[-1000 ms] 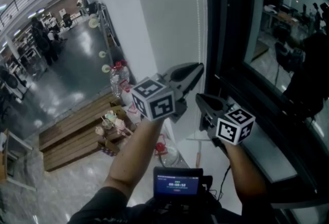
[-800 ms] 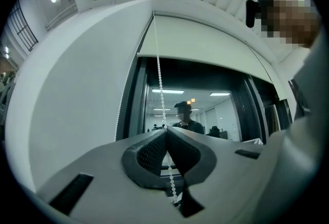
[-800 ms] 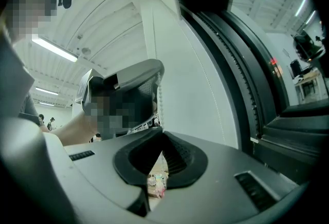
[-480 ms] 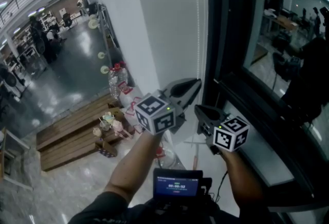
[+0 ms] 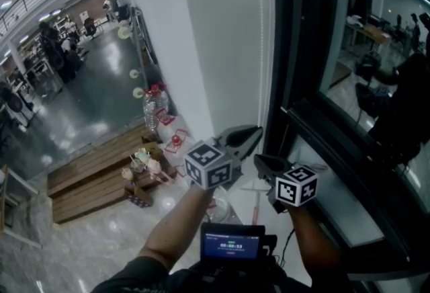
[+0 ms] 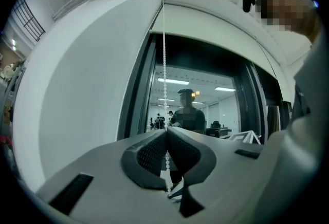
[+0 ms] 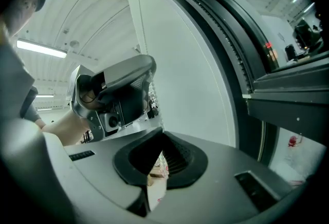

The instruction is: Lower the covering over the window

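The chain (image 5: 261, 50) is a thin white bead cord that hangs straight down the white wall (image 5: 222, 29), just beside the dark frame of the window (image 5: 363, 50). The covering itself I cannot pick out; the glass shows bare.

The left gripper (image 5: 257, 132) is the upper one and the right gripper (image 5: 259, 161) sits just below it, both at the chain's lower end. The head view shows this stacking, but not the grip.

The left gripper view shows its jaws clenched on the chain. The beads rise taut from the meeting line and appear again below, between the pads. It also shows a person's reflection (image 6: 187, 115) in the glass.

The right gripper view shows its jaws pressed together where the chain runs down into their tips, with the left gripper just above.

Only the head view takes in the sill (image 5: 342, 197), the pallets (image 5: 94, 177) on the floor, the bottles (image 5: 153, 100) and a small screen (image 5: 232, 241).
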The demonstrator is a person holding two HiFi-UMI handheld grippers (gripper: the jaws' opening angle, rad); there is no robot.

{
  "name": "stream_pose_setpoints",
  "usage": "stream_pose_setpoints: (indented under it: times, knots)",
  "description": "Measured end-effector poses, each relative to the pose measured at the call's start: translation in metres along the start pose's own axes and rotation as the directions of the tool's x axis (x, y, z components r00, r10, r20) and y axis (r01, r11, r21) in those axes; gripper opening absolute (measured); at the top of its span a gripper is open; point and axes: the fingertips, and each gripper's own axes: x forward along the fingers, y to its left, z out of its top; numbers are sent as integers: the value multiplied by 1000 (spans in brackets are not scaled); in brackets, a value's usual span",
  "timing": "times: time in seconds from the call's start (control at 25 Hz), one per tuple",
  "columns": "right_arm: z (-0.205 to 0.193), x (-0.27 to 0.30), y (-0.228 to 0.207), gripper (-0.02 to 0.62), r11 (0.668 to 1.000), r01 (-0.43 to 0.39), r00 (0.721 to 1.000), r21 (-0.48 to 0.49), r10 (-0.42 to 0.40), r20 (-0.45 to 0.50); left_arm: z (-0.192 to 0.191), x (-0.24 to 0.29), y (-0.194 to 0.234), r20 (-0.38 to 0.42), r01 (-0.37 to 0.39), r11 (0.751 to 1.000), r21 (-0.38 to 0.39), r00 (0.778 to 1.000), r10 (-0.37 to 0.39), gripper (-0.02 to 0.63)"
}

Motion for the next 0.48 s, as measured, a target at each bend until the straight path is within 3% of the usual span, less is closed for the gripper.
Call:
stream_pose_setpoints:
  times: [0.48]
  knots:
    - [-2,1,2,5,1000,15,1000,5,-15,3,-1,-8,-2,11,1,1000,9,1000,-1,5]
